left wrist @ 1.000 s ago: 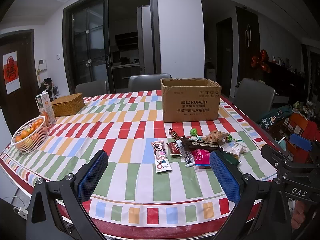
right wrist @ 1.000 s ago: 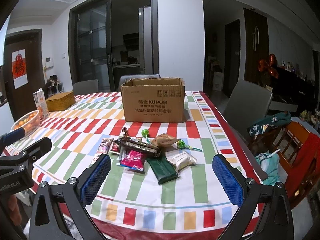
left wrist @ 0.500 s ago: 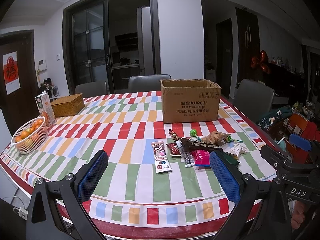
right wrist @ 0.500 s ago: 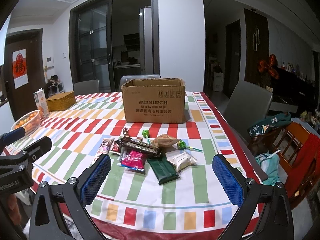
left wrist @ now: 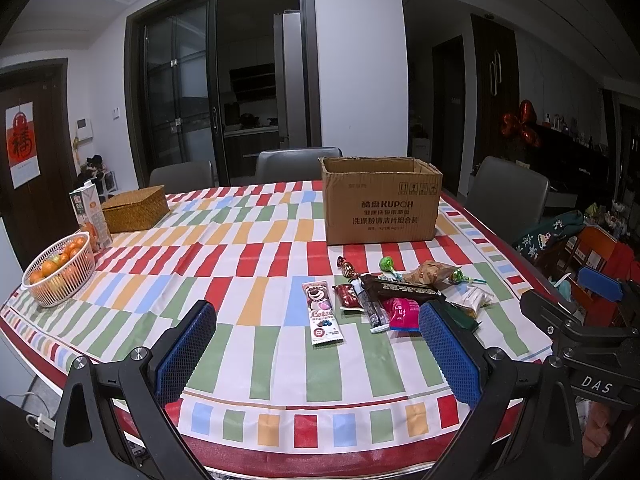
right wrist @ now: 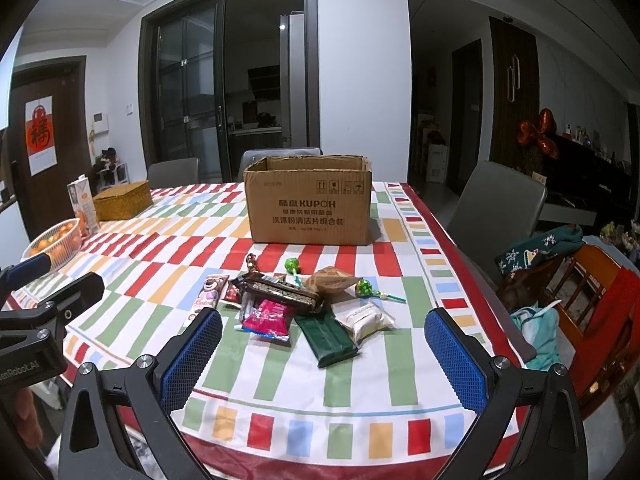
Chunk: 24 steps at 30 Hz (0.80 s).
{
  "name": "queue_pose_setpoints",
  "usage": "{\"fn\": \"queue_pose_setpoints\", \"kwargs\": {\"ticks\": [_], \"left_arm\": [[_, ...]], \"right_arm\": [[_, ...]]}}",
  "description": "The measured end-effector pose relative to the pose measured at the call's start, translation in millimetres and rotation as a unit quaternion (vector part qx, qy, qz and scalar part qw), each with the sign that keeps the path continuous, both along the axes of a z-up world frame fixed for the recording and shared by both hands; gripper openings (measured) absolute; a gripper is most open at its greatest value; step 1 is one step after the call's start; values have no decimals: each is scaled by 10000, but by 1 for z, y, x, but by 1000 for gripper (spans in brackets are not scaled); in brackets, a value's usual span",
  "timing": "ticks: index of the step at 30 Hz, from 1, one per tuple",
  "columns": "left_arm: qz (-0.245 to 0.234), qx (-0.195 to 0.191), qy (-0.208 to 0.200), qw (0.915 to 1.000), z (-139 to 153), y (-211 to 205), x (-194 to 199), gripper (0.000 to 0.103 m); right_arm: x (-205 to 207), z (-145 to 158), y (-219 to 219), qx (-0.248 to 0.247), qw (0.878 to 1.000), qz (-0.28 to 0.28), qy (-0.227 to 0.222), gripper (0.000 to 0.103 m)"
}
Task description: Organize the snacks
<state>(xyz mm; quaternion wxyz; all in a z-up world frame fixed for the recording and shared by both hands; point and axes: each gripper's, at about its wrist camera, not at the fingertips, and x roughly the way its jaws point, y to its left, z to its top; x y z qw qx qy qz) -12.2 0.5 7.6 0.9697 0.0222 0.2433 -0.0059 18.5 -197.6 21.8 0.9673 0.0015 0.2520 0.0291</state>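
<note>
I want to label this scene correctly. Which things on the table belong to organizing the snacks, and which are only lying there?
For the job:
bear-print snack packet
dark chocolate bar
pink packet
dark green packet
green lollipops
cardboard box, probably the container

Just lying about:
basket of oranges
juice carton
wicker box

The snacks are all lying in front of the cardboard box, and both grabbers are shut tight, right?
Not quite. The snacks do lie in front of the cardboard box, but the left gripper and right gripper are both wide open, as each wrist view shows.
</note>
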Motion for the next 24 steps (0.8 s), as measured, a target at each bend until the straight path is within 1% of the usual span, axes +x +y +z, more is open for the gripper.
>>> {"fn": "queue_pose_setpoints", "kwargs": {"ticks": [18, 24], "left_arm": [[0, -1, 3, 10000, 0, 0, 0, 103], [-1, -11, 24, 10000, -2, 1, -1, 103]], "right_arm": [[0, -1, 0, -23, 10000, 5, -4, 102], [0, 3, 1, -30, 10000, 11, 20, 102]]}}
